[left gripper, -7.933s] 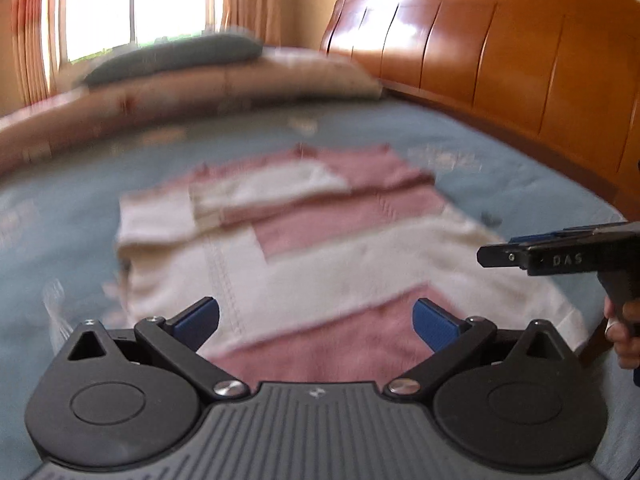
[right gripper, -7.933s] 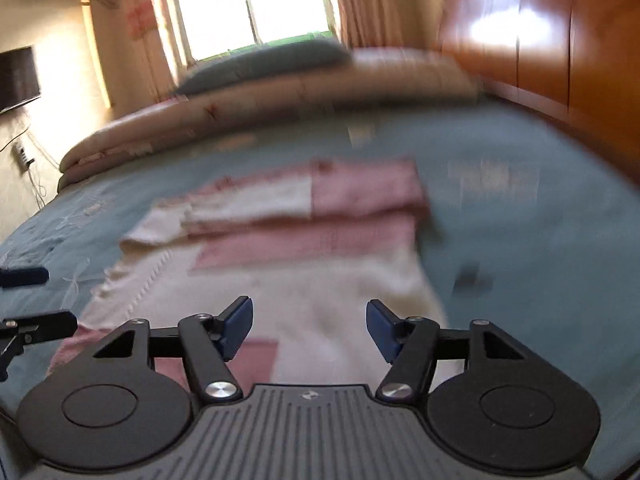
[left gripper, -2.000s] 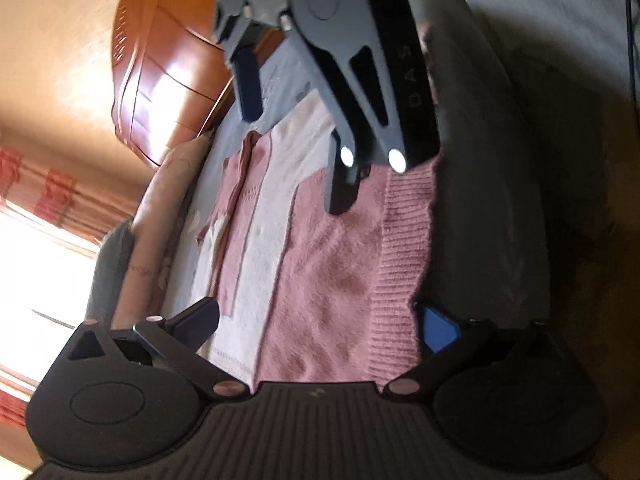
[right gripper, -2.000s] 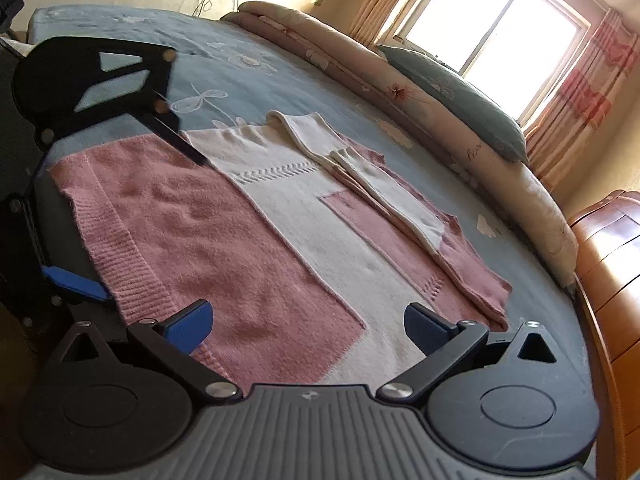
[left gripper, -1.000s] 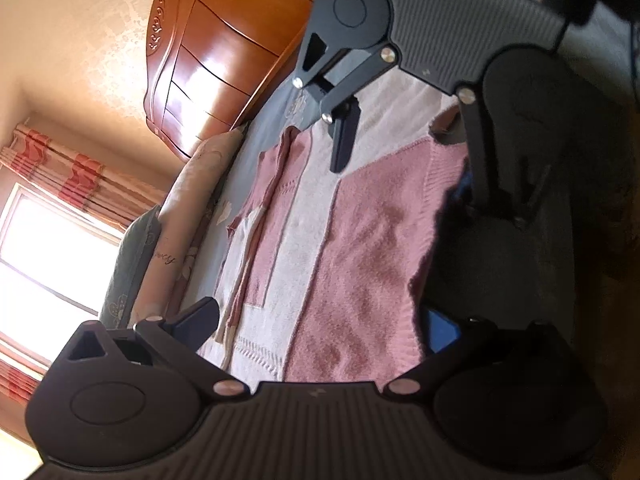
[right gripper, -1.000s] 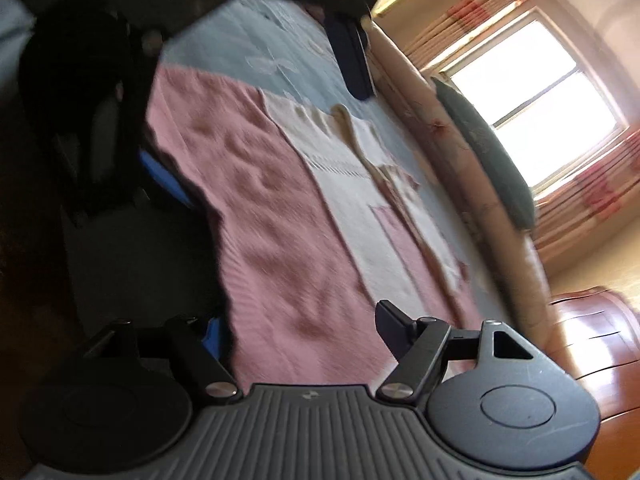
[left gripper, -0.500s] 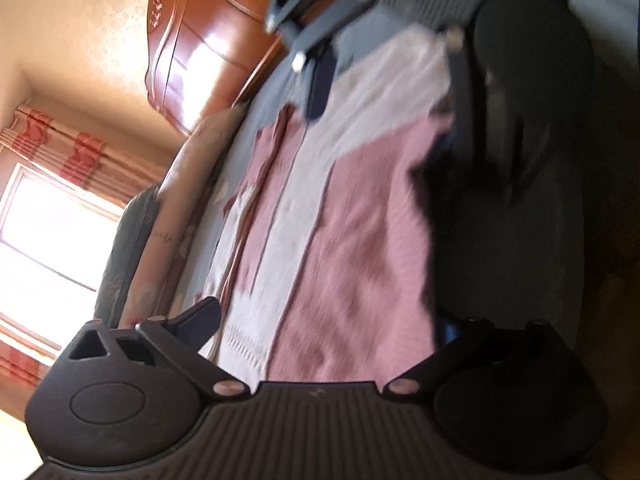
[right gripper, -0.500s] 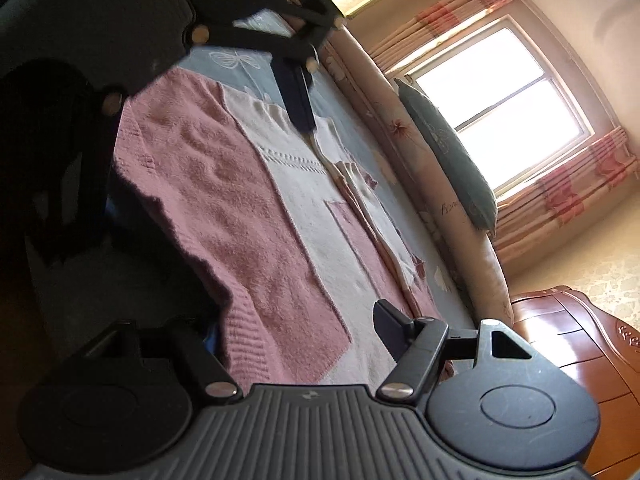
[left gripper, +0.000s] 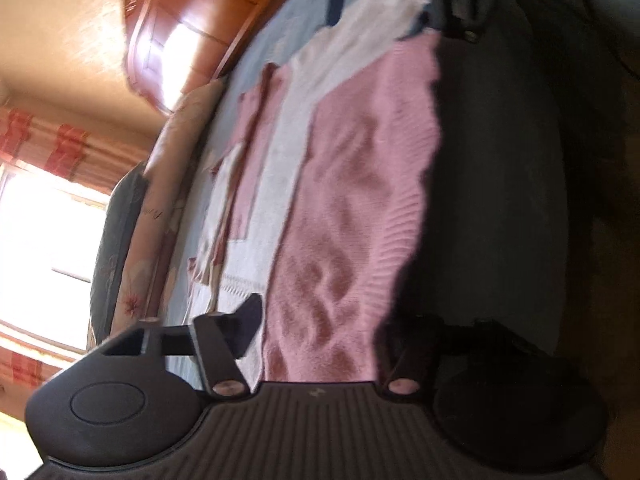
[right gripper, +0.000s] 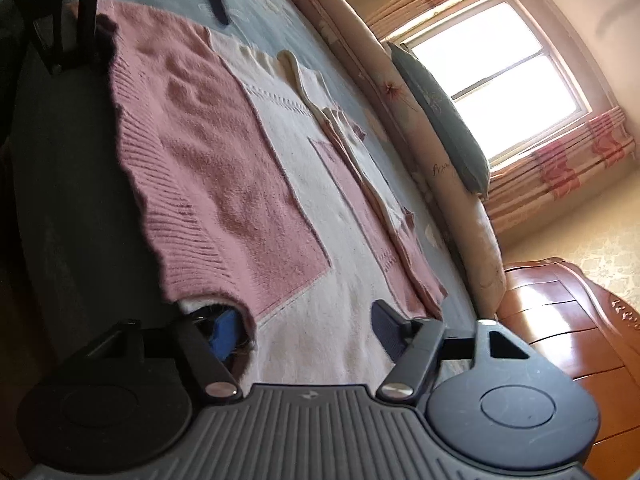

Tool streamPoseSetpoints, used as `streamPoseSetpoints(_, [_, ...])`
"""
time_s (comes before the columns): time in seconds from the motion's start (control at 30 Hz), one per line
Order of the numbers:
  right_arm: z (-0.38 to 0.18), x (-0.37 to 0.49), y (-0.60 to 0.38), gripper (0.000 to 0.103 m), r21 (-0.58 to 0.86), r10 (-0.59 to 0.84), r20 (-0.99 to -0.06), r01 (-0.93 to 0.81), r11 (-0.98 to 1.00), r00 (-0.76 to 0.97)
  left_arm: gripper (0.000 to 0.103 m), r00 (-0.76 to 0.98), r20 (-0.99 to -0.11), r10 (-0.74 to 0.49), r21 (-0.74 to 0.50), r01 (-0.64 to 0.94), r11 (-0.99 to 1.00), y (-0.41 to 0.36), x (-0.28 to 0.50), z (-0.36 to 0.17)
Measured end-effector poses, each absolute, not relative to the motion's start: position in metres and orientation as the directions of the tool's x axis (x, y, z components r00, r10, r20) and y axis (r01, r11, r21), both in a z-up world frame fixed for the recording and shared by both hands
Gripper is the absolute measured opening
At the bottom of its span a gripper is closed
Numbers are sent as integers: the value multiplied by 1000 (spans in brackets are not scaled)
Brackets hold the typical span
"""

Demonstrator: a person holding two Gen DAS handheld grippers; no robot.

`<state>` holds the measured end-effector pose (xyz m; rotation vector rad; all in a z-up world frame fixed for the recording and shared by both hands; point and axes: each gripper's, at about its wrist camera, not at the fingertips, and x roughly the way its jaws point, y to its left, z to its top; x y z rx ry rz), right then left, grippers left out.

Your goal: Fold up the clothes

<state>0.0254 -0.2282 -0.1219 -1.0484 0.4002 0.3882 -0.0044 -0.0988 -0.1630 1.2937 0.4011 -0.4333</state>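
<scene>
A pink and cream knitted sweater lies flat on the blue bed cover, sleeves folded in. My left gripper sits at one corner of the pink ribbed hem. Its jaws are closing with the hem edge between them; one finger lies above the knit, the other is lost in shadow below. My right gripper is at the other hem corner, also closing. Its blue pad is under the lifted corner, and the other finger rests over the cream panel. Each gripper shows in the other's view, right gripper, left gripper.
A rolled floral quilt and a grey pillow lie along the far side of the bed under a bright window. The wooden headboard closes one end. The near bed edge drops into shadow.
Both grippers have slid in onto the hem corners. The left jaws have narrowed a lot, the right jaws a little. The hem corner now drapes over the right gripper's blue pad.
</scene>
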Motion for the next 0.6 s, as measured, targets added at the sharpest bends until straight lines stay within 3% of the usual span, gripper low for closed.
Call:
streamPoseSetpoints(0.23, [-127, 19, -218, 61, -762, 183, -480, -511, 397, 858, 54, 869, -490, -64, 861, 494, 118, -101, -6, -170])
streamPoseSetpoints(0.4, [-129, 26, -219, 61, -779, 126, -479, -487, 394, 869, 53, 877, -481, -23, 870, 480, 109, -95, -2, -172])
streamPoseSetpoints(0.6, [-129, 29, -236, 61, -792, 22, -481, -445, 419, 877, 36, 874, -486, -11, 865, 483, 138, -95, -2, -175])
